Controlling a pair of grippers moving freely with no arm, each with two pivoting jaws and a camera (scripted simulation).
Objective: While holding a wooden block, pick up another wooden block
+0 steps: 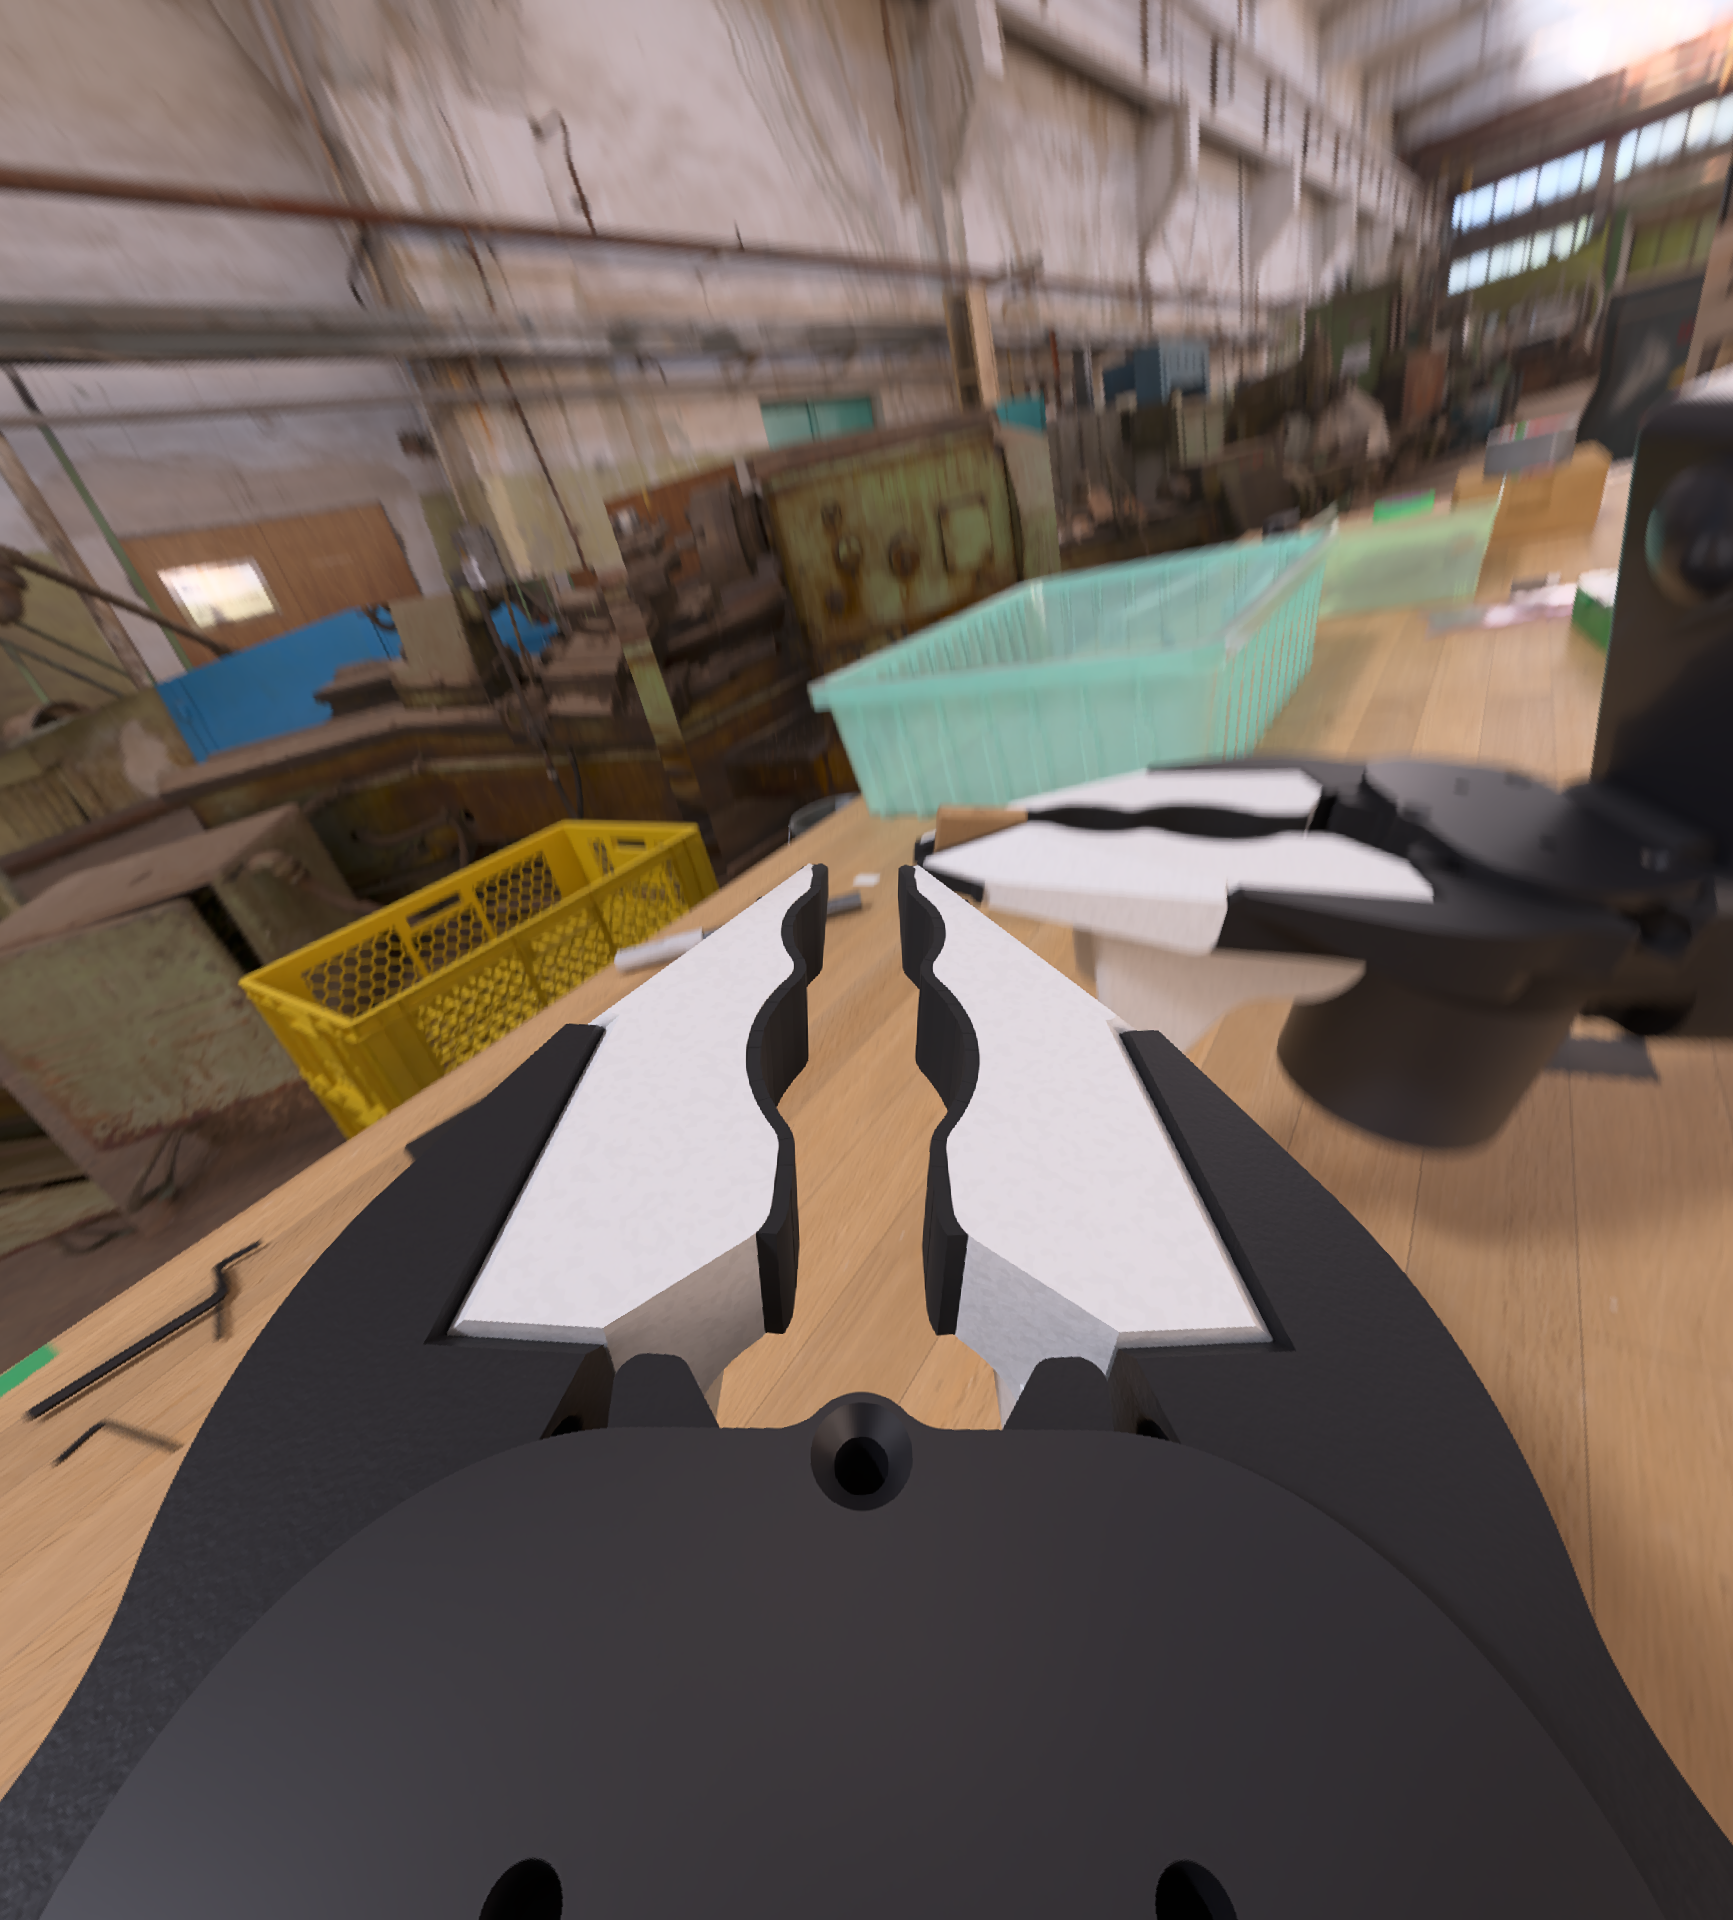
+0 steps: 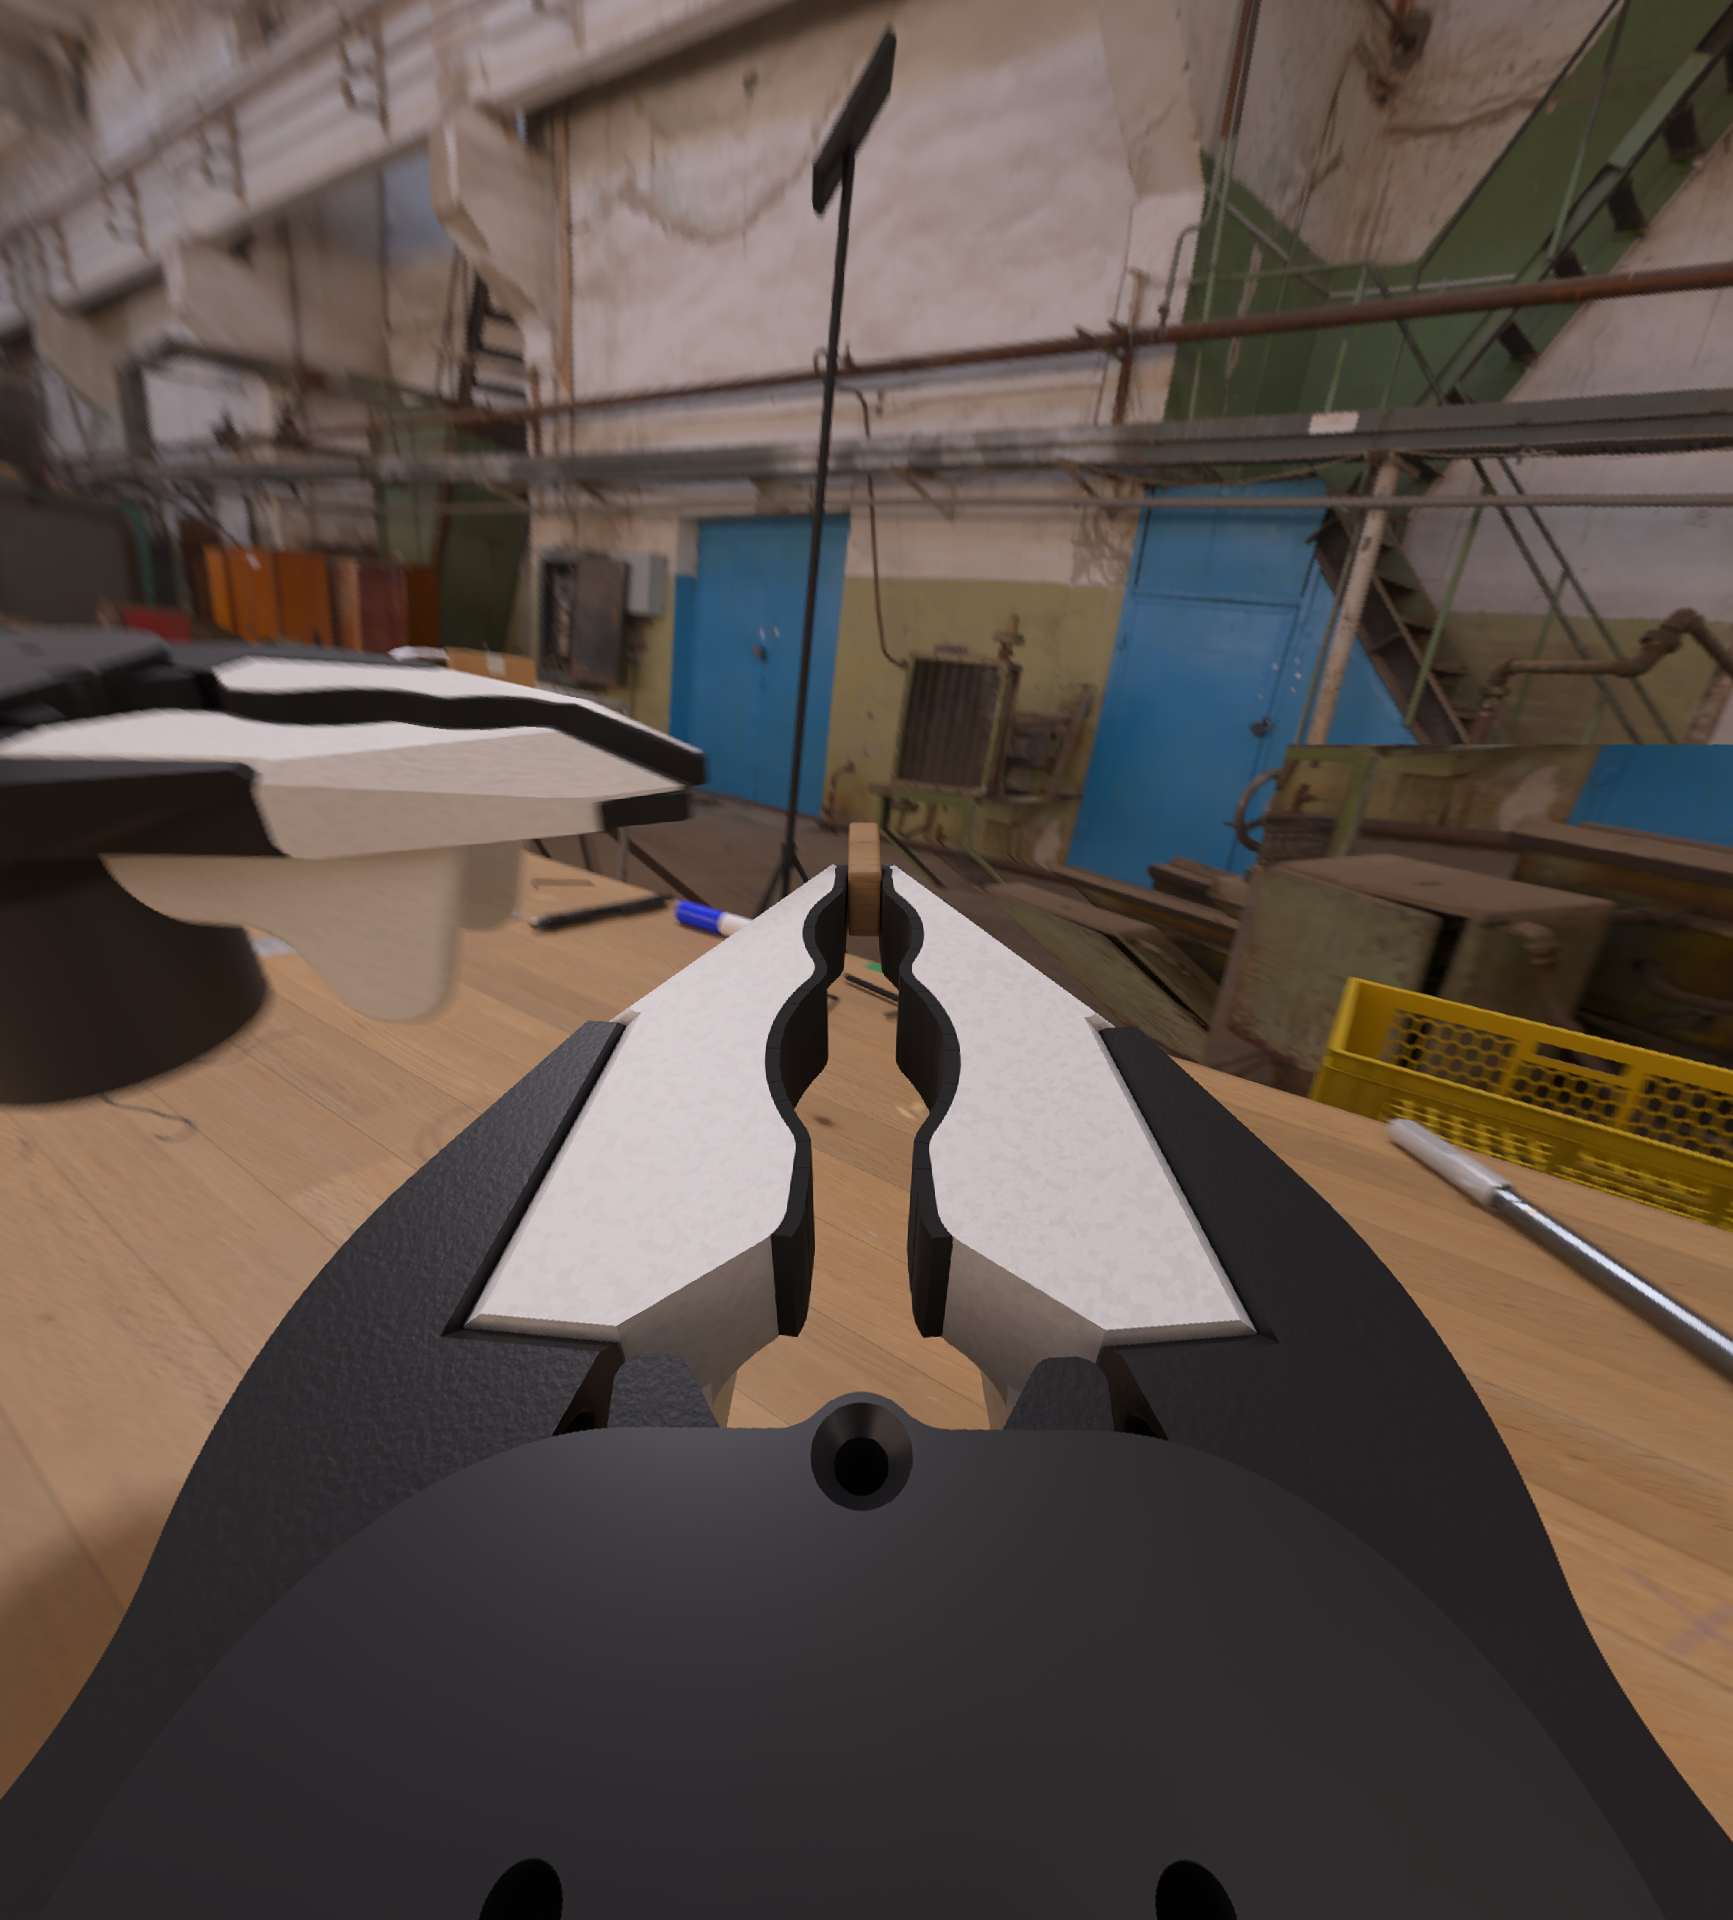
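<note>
Nearest your lens in the right wrist view, your right hand-held gripper (image 2: 862, 883) pinches a small wooden block (image 2: 863, 868) at its very fingertips, at 12 o'clock, the block standing upright and lifted clear of the desk (image 2: 1361, 1558). Your left hand-held gripper (image 1: 862, 883) has its fingers spread a narrow way apart with only bare desk showing between them. In the left wrist view your right one comes in from 3 o'clock, its tips just beside your left tips, with a sliver of the block's wood at its tip. A second block I cannot make out in either view. On the desk you have a metal rod (image 2: 1589, 1268) at 4 o'clock of the right view, a blue-capped marker (image 2: 711, 917) near 11, and a teal basket (image 1: 1080, 675) at 1 o'clock of the left view. A yellow crate (image 1: 488, 956) sits beyond the desk edge at 10.
</note>
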